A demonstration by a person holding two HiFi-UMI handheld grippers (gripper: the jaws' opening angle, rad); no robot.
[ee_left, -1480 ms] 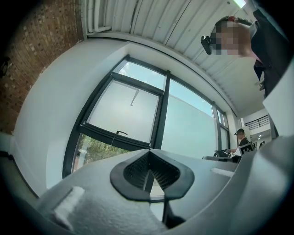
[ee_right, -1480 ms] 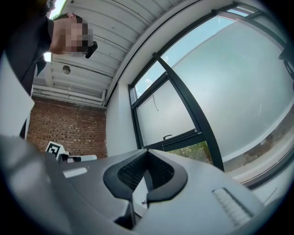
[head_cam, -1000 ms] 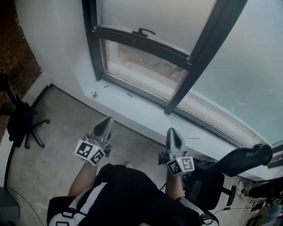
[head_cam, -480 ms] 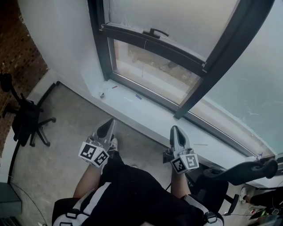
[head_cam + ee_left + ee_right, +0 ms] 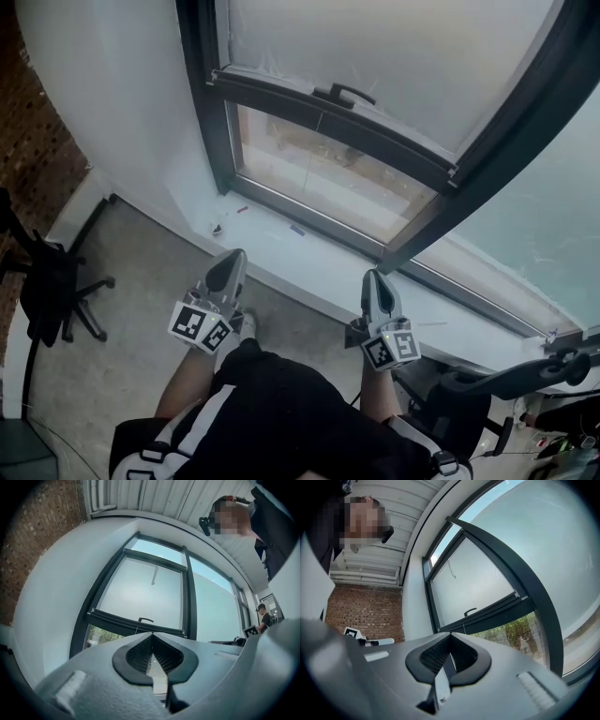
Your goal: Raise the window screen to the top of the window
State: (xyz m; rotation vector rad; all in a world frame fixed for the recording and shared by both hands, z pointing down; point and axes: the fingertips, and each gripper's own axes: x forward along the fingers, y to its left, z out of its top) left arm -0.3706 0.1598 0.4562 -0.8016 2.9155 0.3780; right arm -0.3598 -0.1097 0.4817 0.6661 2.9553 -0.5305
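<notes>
Plainly, both pairs of jaws are closed with nothing between them; the left gripper (image 5: 231,258) and right gripper (image 5: 372,278) point side by side toward the window, apart from it. The screen (image 5: 375,47), a frosted panel, lies ahead of and above both jaws; its dark bottom bar (image 5: 328,111) carries a handle (image 5: 343,93) and sits partway up the frame, with a strip of clear glass (image 5: 319,173) beneath it. Only the head view shows the sill (image 5: 309,253) just ahead of the jaws, the floor (image 5: 112,356) below them, and a chair (image 5: 52,291) well off to the left gripper's side. Both gripper views add the slatted ceiling (image 5: 154,498) above the jaws and greenery (image 5: 520,632) through the clear strip. The left gripper view alone shows a distant person (image 5: 264,618) far to the right of its jaws.
</notes>
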